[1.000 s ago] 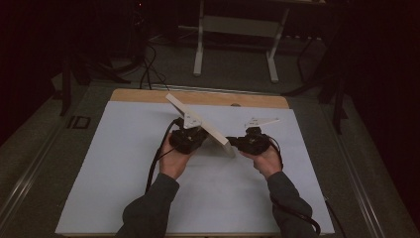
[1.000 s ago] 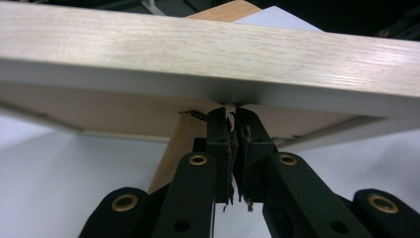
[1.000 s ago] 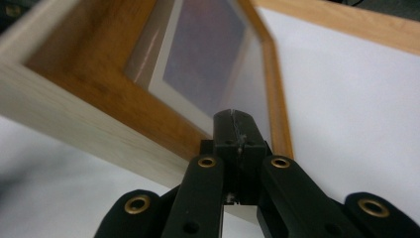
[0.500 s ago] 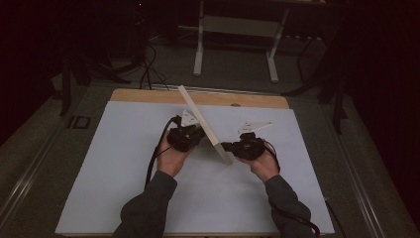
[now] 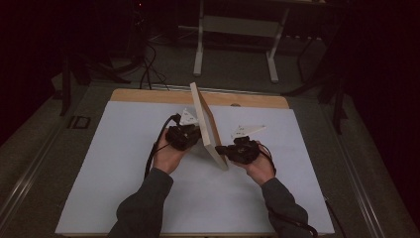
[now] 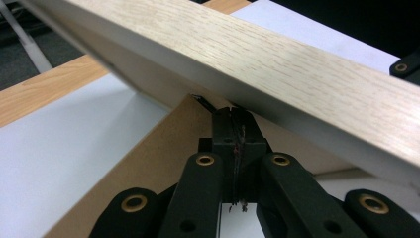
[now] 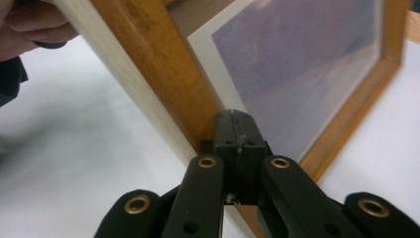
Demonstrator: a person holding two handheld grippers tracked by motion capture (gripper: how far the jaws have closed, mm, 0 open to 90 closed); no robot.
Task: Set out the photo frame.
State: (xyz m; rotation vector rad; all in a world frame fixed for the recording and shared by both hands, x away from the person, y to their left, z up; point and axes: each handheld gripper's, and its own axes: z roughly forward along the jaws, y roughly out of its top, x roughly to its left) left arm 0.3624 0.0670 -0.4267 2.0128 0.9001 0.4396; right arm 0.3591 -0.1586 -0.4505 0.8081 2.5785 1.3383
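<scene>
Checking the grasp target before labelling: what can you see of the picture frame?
The picture frame is a light wooden rectangle with visible grain, standing tilted on edge on the white sheet. The right gripper view shows its front: an amber wood border around a white mat and a pale bluish picture. The left gripper view shows its back: a brown board panel. The left claw is shut at that back panel; the right claw is shut at the front border.
</scene>
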